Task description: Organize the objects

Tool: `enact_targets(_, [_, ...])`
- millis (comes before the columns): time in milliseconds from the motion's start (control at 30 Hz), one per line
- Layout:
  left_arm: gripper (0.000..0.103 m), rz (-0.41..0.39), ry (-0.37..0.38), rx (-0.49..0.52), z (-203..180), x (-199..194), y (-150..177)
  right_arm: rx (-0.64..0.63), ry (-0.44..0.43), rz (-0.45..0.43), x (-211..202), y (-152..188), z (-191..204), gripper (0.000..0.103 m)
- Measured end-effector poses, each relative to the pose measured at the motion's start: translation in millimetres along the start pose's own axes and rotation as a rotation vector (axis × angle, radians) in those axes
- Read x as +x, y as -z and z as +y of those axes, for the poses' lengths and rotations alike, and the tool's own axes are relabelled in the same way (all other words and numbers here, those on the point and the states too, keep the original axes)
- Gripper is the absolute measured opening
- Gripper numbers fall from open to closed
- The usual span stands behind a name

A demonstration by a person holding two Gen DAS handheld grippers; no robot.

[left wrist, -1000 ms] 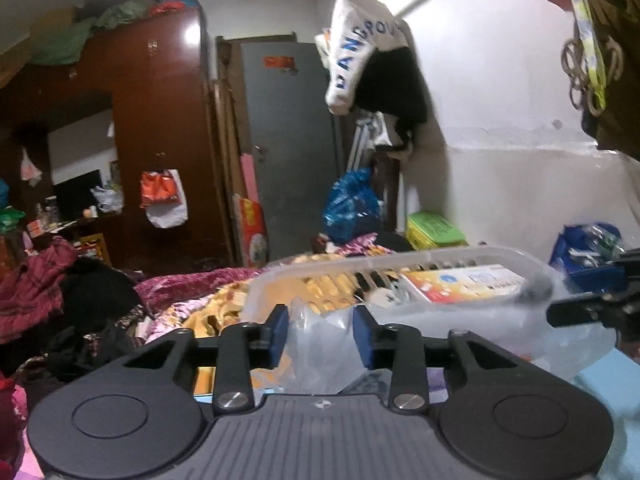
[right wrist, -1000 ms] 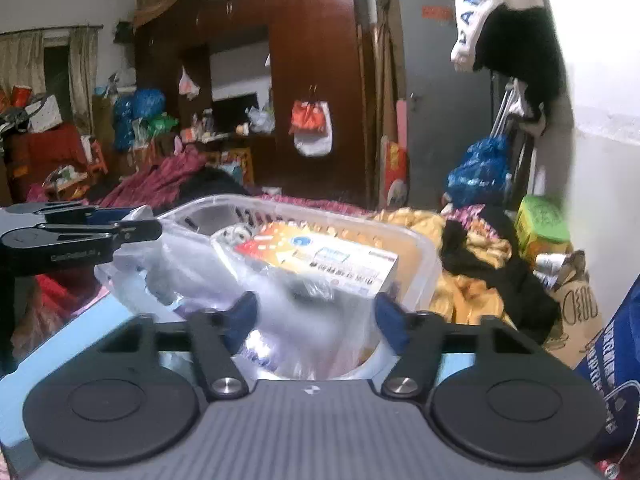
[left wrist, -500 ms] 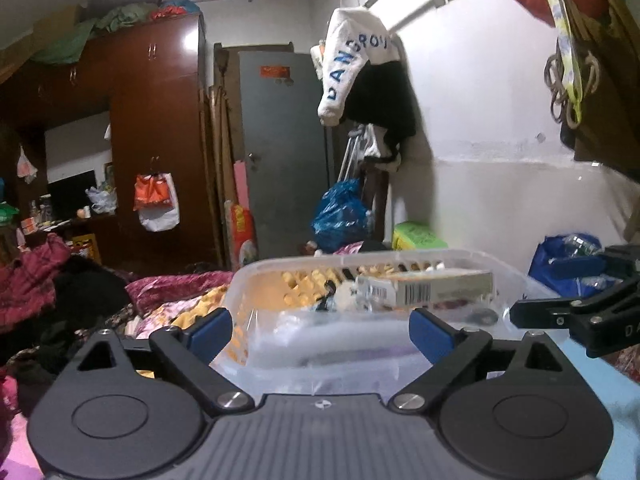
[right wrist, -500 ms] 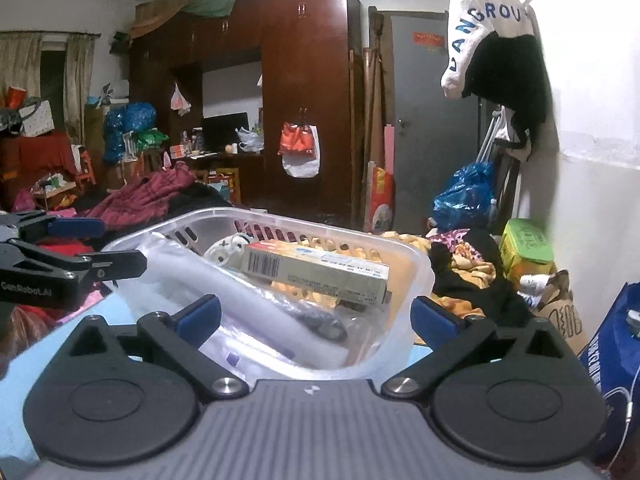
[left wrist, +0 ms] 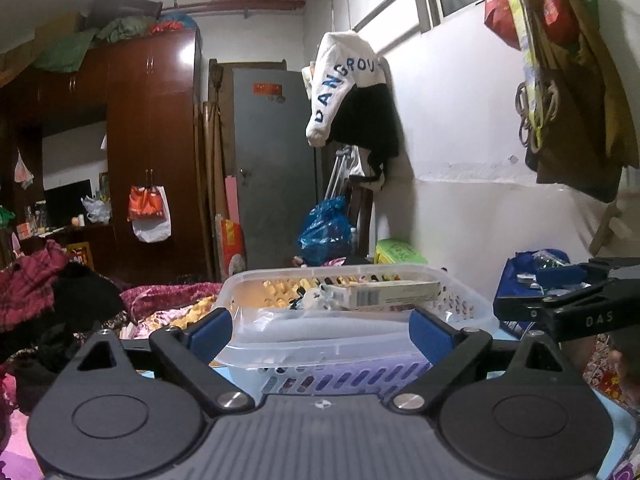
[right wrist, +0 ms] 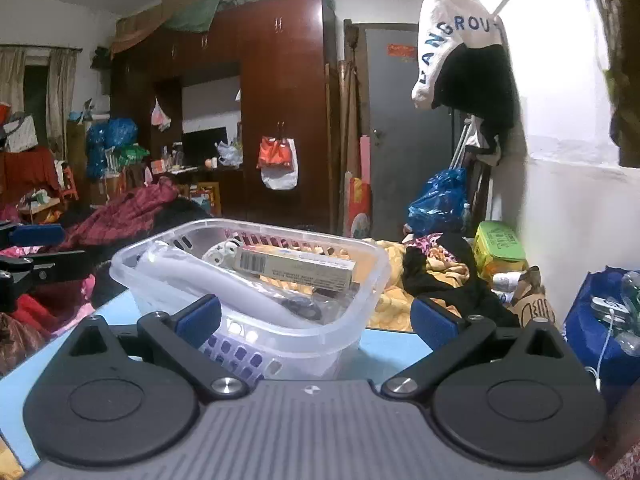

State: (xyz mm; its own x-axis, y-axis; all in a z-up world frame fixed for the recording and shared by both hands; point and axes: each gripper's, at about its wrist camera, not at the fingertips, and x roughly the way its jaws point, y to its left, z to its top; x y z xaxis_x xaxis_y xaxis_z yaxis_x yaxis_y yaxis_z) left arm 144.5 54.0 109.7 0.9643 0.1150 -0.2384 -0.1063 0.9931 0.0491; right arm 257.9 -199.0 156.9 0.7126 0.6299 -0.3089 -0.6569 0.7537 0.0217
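1. Both grippers, left and right, I see spread wide, gripping nothing, just short of the basket.
2. Basket sits on a blue table; its near wall hides behind my fingers.
3. Inside lie a box, barcode showing but print unreadable, and a white roll.
4. Behind the basket, a hanging garment reads "DANGROU", cut off.

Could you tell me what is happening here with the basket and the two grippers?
A person is tidying items into a clear plastic slotted basket on a light blue surface. It holds a long cardboard box with a barcode and a white tube-shaped item in plastic wrap. The left gripper and right gripper are both open, holding nothing.
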Motion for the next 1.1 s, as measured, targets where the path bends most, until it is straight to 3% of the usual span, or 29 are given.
enact_targets(200, [0.097,-0.027,-0.019,0.013,-9,-23,8,0.001,0.063,-0.01,-24,6,13,0.103])
enact_targets(333, [0.101,-0.089,-0.045,-0.015,-9,-52,33,0.007,0.041,-0.044,-45,22,20,0.103])
enact_targets(633, [0.101,-0.039,-0.065,-0.008,-25,-49,53,0.084,-0.026,-0.028,-58,65,23,0.103])
enact_targets(1100, [0.101,-0.017,-0.079,-0.067,-23,-48,64,0.073,-0.045,-0.056,-65,75,31,0.103])
